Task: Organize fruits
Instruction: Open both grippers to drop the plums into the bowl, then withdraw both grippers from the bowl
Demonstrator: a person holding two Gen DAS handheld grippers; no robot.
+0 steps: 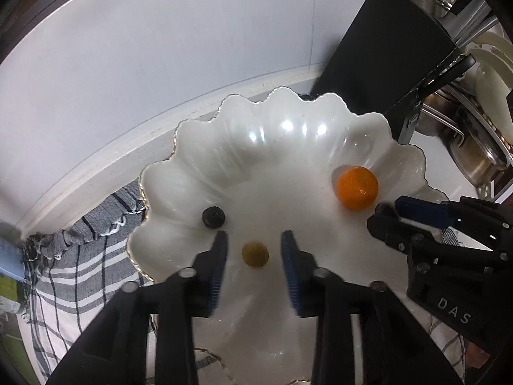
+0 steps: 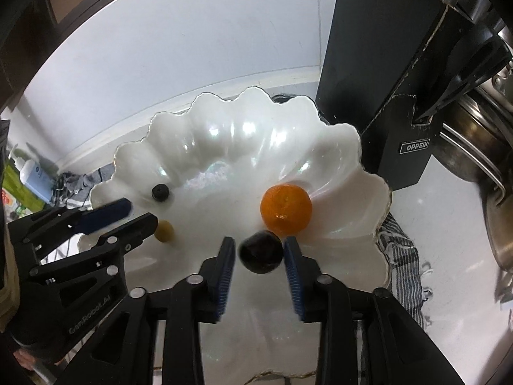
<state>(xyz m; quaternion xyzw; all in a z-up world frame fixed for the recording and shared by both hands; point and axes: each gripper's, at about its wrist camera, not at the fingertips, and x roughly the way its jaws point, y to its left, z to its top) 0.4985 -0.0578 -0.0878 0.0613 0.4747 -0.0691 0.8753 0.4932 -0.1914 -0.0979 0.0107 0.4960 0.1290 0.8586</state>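
A white scalloped dish (image 1: 288, 147) (image 2: 243, 147) with a gold rim holds an orange mandarin (image 1: 357, 187) (image 2: 285, 209), a small dark berry (image 1: 213, 217) (image 2: 160, 191) and a small yellow-green fruit (image 1: 255, 254) (image 2: 165, 231). My left gripper (image 1: 255, 250) (image 2: 136, 213) is open over the dish, its fingers on either side of the yellow-green fruit without touching it. My right gripper (image 2: 259, 252) (image 1: 389, 208) is open around a dark round fruit (image 2: 261, 252) that lies in the dish just in front of the mandarin; gaps show on both sides.
The dish sits on a striped grey cloth (image 1: 80, 256) (image 2: 400, 256) on a white counter against a white wall. A black knife block (image 1: 384, 57) (image 2: 384, 80) stands behind right. Steel pots (image 1: 474, 147) (image 2: 481, 147) stand at right. A blue bottle (image 2: 32, 176) stands at left.
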